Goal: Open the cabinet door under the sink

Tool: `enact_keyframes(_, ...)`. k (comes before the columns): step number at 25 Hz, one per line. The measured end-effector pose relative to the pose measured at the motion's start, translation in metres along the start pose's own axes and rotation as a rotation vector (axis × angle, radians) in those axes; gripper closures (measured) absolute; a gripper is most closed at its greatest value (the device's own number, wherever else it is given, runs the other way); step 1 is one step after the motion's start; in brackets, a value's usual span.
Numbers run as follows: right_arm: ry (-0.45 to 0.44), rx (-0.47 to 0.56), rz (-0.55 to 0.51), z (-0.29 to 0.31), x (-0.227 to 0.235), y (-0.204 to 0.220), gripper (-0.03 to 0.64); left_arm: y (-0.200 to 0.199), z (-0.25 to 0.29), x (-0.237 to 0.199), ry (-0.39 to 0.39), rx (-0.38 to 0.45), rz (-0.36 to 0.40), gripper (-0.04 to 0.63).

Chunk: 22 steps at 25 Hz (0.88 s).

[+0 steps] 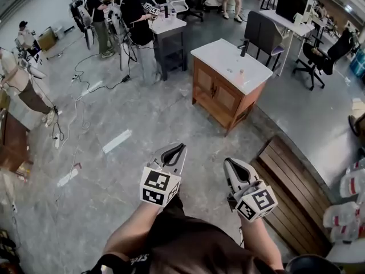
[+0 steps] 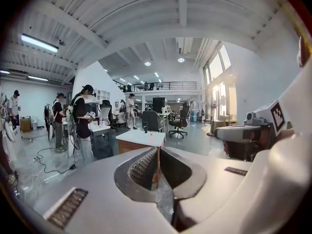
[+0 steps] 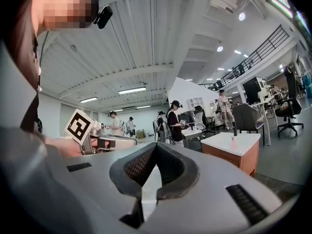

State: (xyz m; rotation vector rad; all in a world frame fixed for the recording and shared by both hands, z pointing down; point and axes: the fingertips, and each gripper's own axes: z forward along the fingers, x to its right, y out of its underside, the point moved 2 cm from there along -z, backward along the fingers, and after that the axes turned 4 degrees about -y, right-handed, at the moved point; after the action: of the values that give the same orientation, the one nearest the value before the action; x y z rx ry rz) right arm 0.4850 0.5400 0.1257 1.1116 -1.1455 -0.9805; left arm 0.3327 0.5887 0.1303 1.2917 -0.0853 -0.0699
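- Head view: both claws are held out over the grey floor (image 1: 114,113) in front of the person, side by side and apart from each other. The left claw (image 1: 173,150) has its jaws together with nothing between them, and the right claw (image 1: 230,166) is shut and empty as well.
- Head view: the sink cabinet (image 1: 223,99), wooden with a white top (image 1: 225,59), stands well ahead of the claws and well apart from them. Bare floor lies between. Its cabinet door (image 1: 212,89) faces the person and sits shut, flush with the front. A dark faucet (image 1: 244,47) rises at the far edge of the top.
- Head view: a slatted wooden platform (image 1: 293,193) lies on the floor to the right of the right claw. Other people (image 1: 134,16) stand far off around a small dark surface (image 1: 168,36), with cables (image 1: 85,76) trailing over the floor near them.
- Left gripper view: the ribbed pads (image 2: 141,168) meet at the tips and hold nothing. The sink cabinet (image 2: 127,146) shows just above the closed tips, far away and out of reach.
- Right gripper view: the jaws are pressed together, empty. The sink cabinet (image 3: 239,157) stands off to the right, distant, and the faucet (image 3: 234,129) is upright on its white top.
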Motion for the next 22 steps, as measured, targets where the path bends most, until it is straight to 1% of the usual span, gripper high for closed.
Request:
enact_keyframes(5,0.016,-0.029,0.024,0.084,0.038,-0.004,0.603,-0.009,0.062,-0.072,0.022,0.003,-0.015,0.565)
enact_keyframes(10,0.011,-0.064,0.029,0.176,0.059,-0.017,0.603,-0.027,0.116,-0.151,0.042,0.014,-0.025,0.565)
enact_keyframes(15,0.035,-0.073,0.053,0.261,0.079,-0.019,0.603,-0.031,0.155,-0.221,0.068,-0.001,-0.033,0.565)
enact_keyframes(19,0.042,-0.089,0.079,0.304,0.093,-0.013,0.603,-0.027,0.183,-0.263,0.068,-0.027,-0.043,0.565)
enact_keyframes(22,0.052,-0.13,0.087,0.319,0.104,-0.005,0.603,-0.024,0.198,-0.28,0.078,-0.031,-0.06,0.565)
